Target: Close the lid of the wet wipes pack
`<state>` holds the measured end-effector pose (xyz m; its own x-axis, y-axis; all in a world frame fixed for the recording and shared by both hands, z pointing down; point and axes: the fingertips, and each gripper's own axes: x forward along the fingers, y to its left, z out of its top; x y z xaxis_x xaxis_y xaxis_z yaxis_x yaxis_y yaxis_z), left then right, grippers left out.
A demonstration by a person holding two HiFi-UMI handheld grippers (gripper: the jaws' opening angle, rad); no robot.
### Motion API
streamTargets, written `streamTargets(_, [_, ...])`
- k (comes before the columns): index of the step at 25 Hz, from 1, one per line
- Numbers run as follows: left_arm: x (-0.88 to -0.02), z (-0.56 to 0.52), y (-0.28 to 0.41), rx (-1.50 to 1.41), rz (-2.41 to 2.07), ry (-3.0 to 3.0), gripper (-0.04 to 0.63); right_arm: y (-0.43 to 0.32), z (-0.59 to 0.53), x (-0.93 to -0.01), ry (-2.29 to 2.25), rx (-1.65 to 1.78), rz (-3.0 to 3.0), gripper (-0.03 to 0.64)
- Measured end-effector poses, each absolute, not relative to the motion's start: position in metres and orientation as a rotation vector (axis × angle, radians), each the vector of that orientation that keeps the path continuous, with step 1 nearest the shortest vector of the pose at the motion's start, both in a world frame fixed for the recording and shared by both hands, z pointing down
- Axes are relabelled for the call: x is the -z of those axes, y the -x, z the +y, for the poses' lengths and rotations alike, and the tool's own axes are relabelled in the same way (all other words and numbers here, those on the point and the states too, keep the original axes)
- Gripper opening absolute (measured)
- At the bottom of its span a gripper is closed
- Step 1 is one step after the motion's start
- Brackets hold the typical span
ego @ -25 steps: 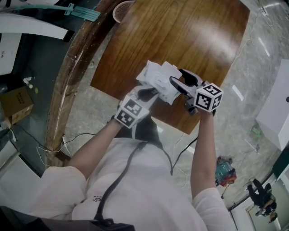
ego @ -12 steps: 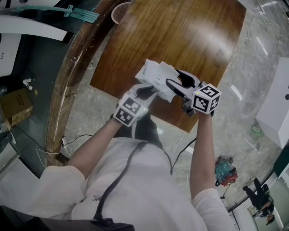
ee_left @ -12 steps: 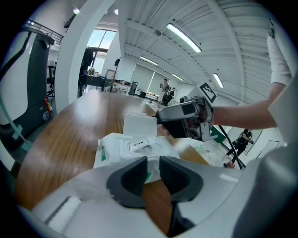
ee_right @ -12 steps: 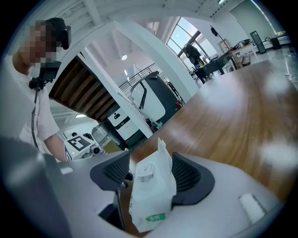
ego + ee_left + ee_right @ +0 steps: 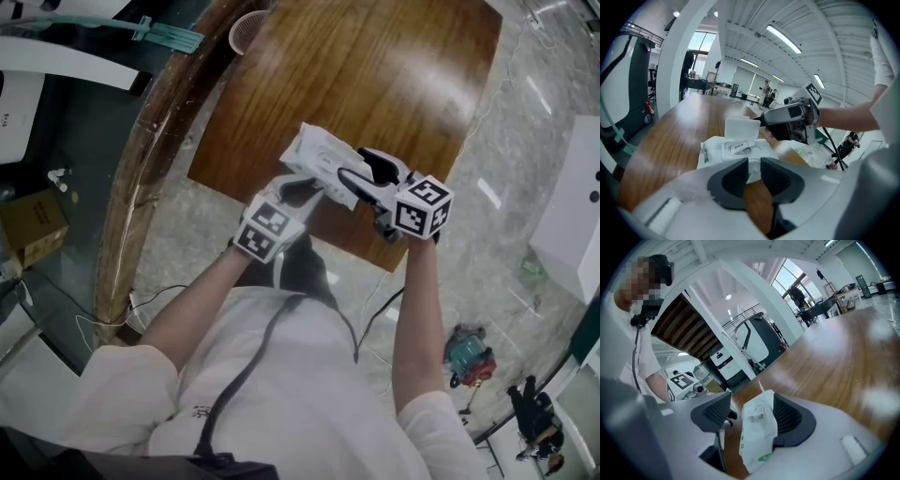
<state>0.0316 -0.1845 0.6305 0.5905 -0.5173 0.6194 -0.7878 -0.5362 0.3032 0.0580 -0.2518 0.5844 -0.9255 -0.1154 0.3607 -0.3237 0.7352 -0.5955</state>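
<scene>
Table: one wooden table (image 5: 375,75), brown and glossy.
Wet wipes pack: one wet wipes pack (image 5: 319,159), white with green print. It lies on the table, close to the table edge nearest the person.
Lid: one white lid (image 5: 742,127), standing open above the pack's top. A label with the word OPEN shows below it.
Left gripper: one left gripper (image 5: 753,164), over the table's near edge. Its two jaws are pressed almost together on the pack's near end, with only a thin slit between them.
Right gripper: one right gripper (image 5: 752,399), also over the table's near edge. Its two jaws are spread with the pack between them. The pack touches one pad and is apart from the other.
Marker cubes: two, one on each gripper, both just outside the table's near edge.
</scene>
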Motion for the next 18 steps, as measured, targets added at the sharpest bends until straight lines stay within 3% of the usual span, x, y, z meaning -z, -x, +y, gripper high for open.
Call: streamTargets(18, [-0.618, -0.166, -0.02, -0.626, -1.045, -2.28, 0.091, -0.035, -0.199, -0.595, -0.234, -0.86, -2.531, 0.283])
